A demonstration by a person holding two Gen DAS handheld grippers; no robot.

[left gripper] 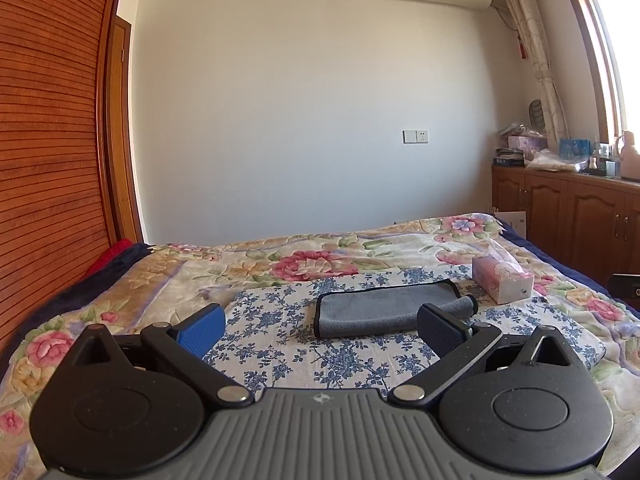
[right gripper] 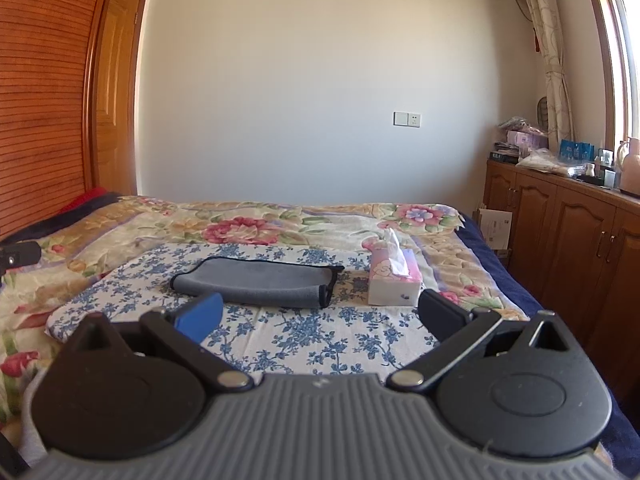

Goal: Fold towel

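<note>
Bed with a floral quilt in pink, cream and green, navy border on its right edge, fills the lower half of both views. White wall behind, slatted wooden panel on the left, row of brown wooden cabinets on the right with clutter on top under a curtained window.

White cloth printed with blue flowers lies spread flat on the quilt, mid-bed.

Grey microfibre towel with black edging lies on that blue-flower cloth, toward its far half. Already folded into a long strip, flat, right end doubled over into a soft roll. Nothing touches it.

Pink-and-white tissue box stands just beside the towel's right end, at the cloth's far right edge, a white tissue sticking up from the top. Box and towel look slightly apart.

Left gripper: jaws spread wide, empty. Held above the cloth on the near side of the towel; the right-hand blue pad overlaps the towel's near right corner in the left wrist view, contact not discernible.

Right gripper: jaws spread wide, empty. Also on the near side, clear of the towel, tissue box ahead between its fingers.
</note>
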